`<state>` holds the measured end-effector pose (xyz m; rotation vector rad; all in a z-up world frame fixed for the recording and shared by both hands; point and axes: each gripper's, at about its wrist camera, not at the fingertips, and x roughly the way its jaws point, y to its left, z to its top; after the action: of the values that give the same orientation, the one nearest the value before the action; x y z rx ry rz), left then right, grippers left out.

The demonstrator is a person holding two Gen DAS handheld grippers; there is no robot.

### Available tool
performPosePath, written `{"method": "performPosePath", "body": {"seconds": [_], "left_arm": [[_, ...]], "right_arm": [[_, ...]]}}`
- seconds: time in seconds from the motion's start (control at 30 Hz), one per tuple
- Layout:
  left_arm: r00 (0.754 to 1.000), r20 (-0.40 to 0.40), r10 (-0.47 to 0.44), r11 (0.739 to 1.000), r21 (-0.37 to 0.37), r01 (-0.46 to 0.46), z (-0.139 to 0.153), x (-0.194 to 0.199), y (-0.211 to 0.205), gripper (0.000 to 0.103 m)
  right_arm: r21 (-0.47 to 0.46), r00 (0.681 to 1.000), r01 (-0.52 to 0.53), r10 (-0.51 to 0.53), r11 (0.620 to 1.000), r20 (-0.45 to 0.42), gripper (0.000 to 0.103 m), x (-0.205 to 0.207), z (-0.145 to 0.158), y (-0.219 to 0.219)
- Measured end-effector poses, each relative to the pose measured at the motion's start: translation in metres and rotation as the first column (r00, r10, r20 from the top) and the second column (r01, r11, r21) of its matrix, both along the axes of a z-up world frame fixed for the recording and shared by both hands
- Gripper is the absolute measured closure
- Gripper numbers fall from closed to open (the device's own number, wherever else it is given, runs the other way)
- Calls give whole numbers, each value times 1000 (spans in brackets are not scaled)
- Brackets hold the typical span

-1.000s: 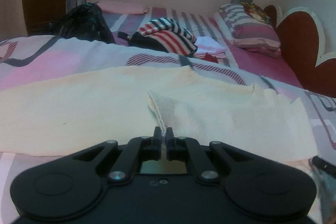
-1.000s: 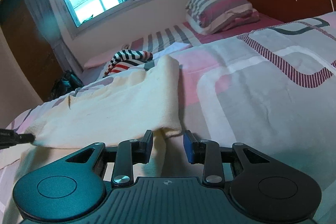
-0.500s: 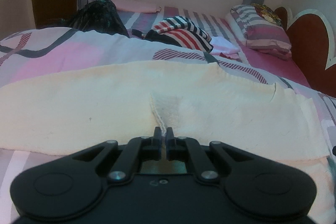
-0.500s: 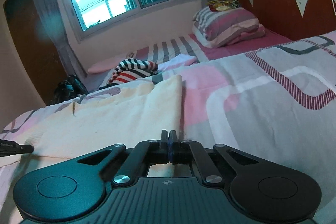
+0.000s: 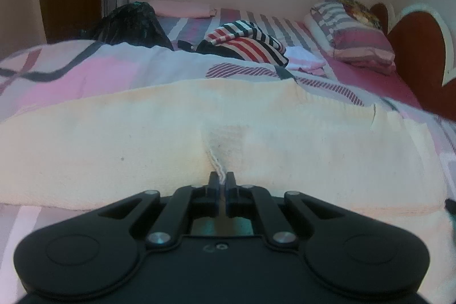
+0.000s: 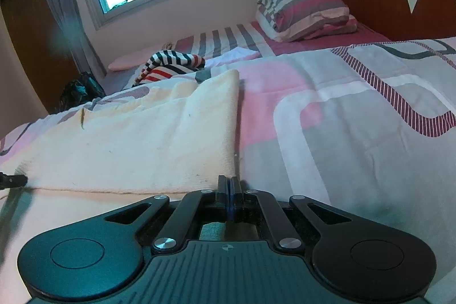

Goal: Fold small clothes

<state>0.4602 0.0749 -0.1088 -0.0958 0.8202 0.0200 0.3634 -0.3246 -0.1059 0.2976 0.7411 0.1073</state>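
A: On the bed (image 6: 356, 133), the cream garment (image 5: 114, 150) lies flat on the pink-and-grey cover, spread wide across both views. Where are the tools?

B: Both at its near edge. The left gripper (image 5: 222, 181) has its jaws pinched on a ribbed hem that rises in a little ridge straight ahead of it. The right gripper (image 6: 229, 184) has its jaws together at the near right corner; whether cloth is truly caught there I cannot tell, since the corner ends just where the fingertips meet.

A: So which way does the cloth run?

B: Its long axis goes side to side, from one gripper to the other. The bulk of it lies ahead of both, away from the person, toward the striped clothes (image 5: 248, 43) and the pillow (image 6: 307, 10).

A: Then the fold goes forward?

B: I'd judge so: lift the near edge and carry it over to the far edge. Neither hand is nearer; they share the edge. The risk is the right corner slipping free, which would leave the fold skewed.
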Motion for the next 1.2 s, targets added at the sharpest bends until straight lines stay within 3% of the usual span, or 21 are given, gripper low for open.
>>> {"method": "performPosePath", "body": {"seconds": [0.1,0.2,0.27,0.33,0.47,0.53,0.63,0.8,0.93,1.03,1.1,1.2], "left_arm": [[1000,-13,-25,998,58,25,-2,0,-7,100],[999,-4,-40,988,148,40,-1,-2,-14,85],[1000,9,4,979,206,-6,3,-5,-13,57],[997,58,52,972,226,-64,11,-14,-10,38],[992,124,17,993,116,-31,26,-24,-26,53],[986,158,-51,997,62,42,31,-23,-50,51],[978,133,-164,986,4,165,27,-13,-98,36],[964,66,-257,965,-33,259,4,-5,-136,37],[971,53,-233,973,11,233,-13,-10,-125,37],[979,75,-188,982,20,187,-14,-14,-97,37],[987,70,-144,989,28,142,-12,-10,-80,37],[993,63,-102,995,3,102,-3,5,-75,37]], "right_arm": [[-13,1000,-4,4,1000,-4,103,0,0,2],[-26,1000,-11,10,1000,-9,103,0,0,3],[-33,1000,-17,17,999,-13,103,1,1,2],[-27,1000,-16,16,999,3,103,-1,5,1],[-4,997,-36,37,999,71,103,-5,19,5],[14,995,-57,55,998,80,103,0,23,14],[26,991,-121,119,992,58,103,12,22,41],[37,974,-226,225,973,37,103,21,10,68],[29,968,-250,249,968,43,103,20,1,56],[-8,990,-132,133,991,38,103,20,-2,28],[22,998,-62,61,998,30,103,25,-4,7],[6,992,-95,94,995,85,103,40,5,15]]}}
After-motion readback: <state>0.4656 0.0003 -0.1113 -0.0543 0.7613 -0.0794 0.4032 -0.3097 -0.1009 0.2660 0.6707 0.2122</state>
